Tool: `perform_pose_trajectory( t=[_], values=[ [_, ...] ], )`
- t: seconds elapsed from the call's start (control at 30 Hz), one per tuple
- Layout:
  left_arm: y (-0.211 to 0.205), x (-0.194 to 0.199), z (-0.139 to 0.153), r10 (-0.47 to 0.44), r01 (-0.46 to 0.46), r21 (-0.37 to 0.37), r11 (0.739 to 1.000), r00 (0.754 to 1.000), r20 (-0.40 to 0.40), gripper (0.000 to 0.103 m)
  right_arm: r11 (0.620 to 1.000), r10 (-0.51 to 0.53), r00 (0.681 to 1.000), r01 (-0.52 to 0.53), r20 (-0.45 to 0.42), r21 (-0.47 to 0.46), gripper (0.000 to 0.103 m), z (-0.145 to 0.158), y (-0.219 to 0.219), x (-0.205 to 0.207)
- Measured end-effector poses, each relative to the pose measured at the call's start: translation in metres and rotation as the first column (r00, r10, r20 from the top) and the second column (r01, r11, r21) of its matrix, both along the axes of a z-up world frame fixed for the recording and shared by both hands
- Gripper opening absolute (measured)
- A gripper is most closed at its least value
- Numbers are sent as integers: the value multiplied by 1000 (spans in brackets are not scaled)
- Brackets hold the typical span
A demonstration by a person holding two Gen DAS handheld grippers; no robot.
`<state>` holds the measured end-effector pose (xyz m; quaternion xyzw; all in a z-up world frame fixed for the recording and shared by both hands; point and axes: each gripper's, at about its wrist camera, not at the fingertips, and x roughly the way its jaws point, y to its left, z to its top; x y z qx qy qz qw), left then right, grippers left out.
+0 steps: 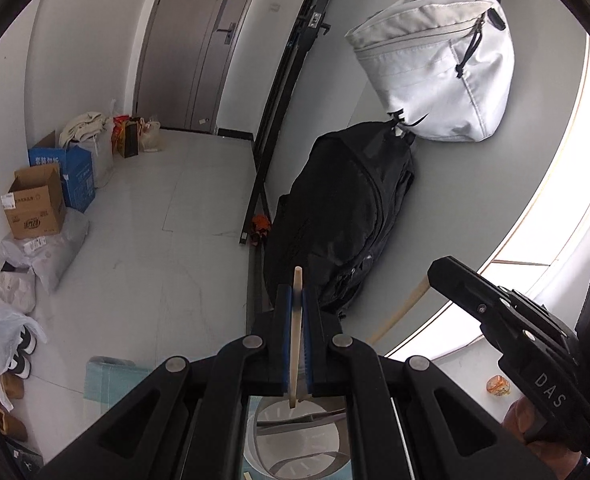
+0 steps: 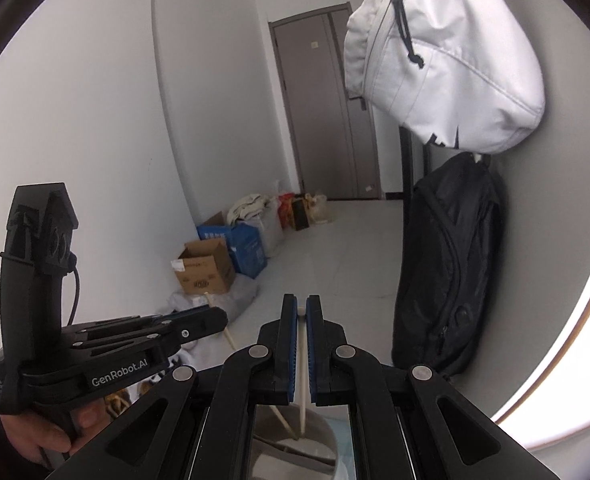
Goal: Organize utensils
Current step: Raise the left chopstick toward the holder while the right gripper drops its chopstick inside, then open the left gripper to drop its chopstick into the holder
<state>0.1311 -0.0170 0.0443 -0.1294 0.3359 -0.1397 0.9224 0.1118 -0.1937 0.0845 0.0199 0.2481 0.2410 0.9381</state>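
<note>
My left gripper (image 1: pixel 297 292) is shut on a pale wooden chopstick (image 1: pixel 296 344) that stands upright between its blue pads, its lower end over a round grey container (image 1: pixel 263 456). My right gripper (image 2: pixel 301 304) is shut on another pale chopstick (image 2: pixel 303 380), whose lower end reaches into the same container (image 2: pixel 323 452). In the left wrist view the right gripper (image 1: pixel 439 268) comes in from the right with its chopstick (image 1: pixel 395 318) slanting down. In the right wrist view the left gripper (image 2: pixel 219 318) sits at the left, held by a hand (image 2: pixel 43 432).
A white bag (image 1: pixel 435 68) hangs on the wall above a black backpack (image 1: pixel 343 216). Cardboard boxes (image 1: pixel 35 204), plastic bags and shoes line the floor at the left. A teal cloth (image 1: pixel 111 376) lies beside the container. A small orange object (image 1: pixel 498 385) sits at the right.
</note>
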Motion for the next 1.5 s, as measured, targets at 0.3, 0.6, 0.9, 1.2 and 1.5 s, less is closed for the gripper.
perform_pose_trajectory(
  t=[0.3, 0.6, 0.9, 1.2, 1.5],
  values=[
    [33, 8, -32, -25, -5, -162, 987, 983, -181, 2, 993, 106, 987, -98, -123, 66, 7, -31, 24, 19],
    [54, -16, -19, 48, -68, -161, 985, 991, -128, 39, 984, 59, 985, -30, -161, 177, 38, -34, -3, 9],
    [45, -32, -13, 85, -94, -87, 992, 991, -102, 40, 983, 12, 988, 16, -155, 182, 48, -28, -15, -24],
    [41, -62, 1, 129, -131, -34, 991, 990, -47, 53, 984, 19, 994, 0, -109, 176, 65, -18, -15, -57],
    [37, -88, 10, 169, -169, -6, 986, 986, 11, 67, 986, 7, 997, 6, -79, 169, 76, -19, -18, -90]
  ],
)
